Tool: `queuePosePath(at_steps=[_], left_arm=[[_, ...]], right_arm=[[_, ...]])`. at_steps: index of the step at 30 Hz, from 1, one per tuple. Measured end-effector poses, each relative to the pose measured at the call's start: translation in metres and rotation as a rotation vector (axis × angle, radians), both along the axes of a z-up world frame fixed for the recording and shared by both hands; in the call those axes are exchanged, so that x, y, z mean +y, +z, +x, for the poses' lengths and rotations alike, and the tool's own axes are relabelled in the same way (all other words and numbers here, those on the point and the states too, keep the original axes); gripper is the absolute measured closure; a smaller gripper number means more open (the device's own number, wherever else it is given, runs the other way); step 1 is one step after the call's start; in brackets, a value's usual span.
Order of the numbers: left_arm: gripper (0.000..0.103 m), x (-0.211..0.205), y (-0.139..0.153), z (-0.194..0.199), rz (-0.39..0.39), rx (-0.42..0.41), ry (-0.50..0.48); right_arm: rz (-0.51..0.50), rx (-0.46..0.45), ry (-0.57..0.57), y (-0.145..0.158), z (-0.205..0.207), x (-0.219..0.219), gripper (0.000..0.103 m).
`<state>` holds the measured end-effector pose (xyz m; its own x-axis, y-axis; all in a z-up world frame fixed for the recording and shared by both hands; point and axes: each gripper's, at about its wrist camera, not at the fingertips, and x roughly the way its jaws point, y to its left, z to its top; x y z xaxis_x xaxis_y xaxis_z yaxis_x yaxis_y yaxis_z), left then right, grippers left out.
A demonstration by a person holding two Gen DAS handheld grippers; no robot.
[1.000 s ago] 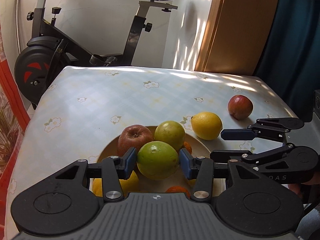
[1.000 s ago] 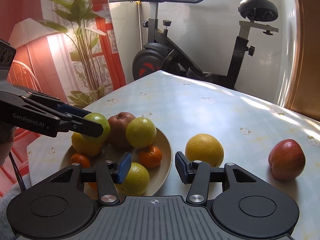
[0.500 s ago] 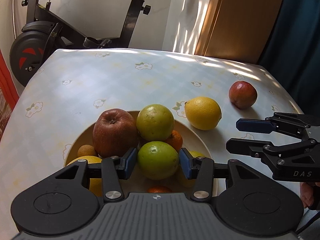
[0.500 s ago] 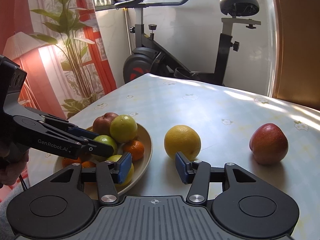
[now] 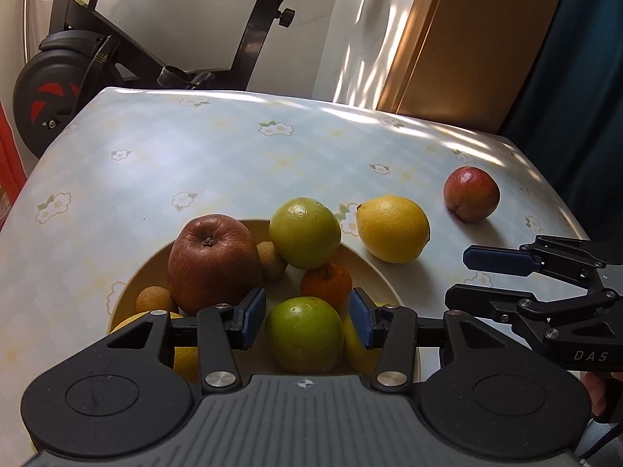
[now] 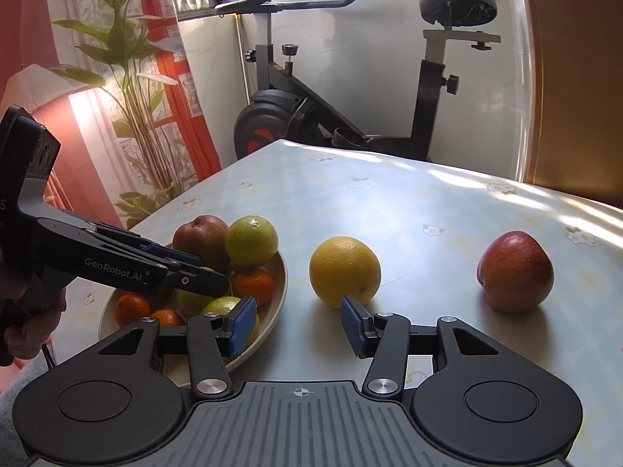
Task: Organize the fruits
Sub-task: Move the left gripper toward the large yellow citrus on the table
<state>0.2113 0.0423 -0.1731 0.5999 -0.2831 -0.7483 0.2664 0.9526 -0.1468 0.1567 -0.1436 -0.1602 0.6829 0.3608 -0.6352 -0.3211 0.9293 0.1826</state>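
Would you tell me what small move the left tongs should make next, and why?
Probably open the left tongs: the green fruit between their pads seems to sit low in the bowl among the other fruit, so releasing should leave it there.

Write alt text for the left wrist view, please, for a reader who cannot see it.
The left gripper sits around a green fruit in a cream bowl of mixed fruit on a floral tablecloth. A lemon and a red apple lie outside the bowl, with the right gripper nearby.
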Motion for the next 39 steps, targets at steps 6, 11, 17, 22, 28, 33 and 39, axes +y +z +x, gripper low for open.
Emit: queuePosePath(at_steps=[6,11,17,22,28,33,39], left_arm=[[0.053,0.003,0.008,-0.007,0.005,-0.030,0.008],[0.053,0.002,0.016,-0.019,0.035,-0.082,0.066],[0.053,-0.005,0.025,-0.023,0.063,-0.134,0.130],[0.053,-0.004,0.032,-0.013,0.063,-0.137,0.189],[0.053,0.002,0.042,-0.003,0.054,-0.149,0.261],[0.053,0.003,0.042,0.003,0.032,-0.146,0.283],[0.053,0.001,0.037,0.007,0.020,-0.135,0.268]], right_arm=[[-0.003,-0.008,-0.005,0.001,-0.002,0.001,0.057],[-0.012,-0.017,-0.023,0.001,-0.004,-0.003,0.057],[-0.034,-0.013,-0.032,-0.001,-0.001,-0.009,0.057],[-0.084,-0.016,-0.014,-0.003,0.011,-0.014,0.057],[-0.111,-0.010,0.031,0.000,0.037,-0.015,0.057],[-0.158,-0.009,0.072,0.001,0.056,-0.006,0.057],[-0.215,0.026,0.134,-0.007,0.069,0.008,0.055]])
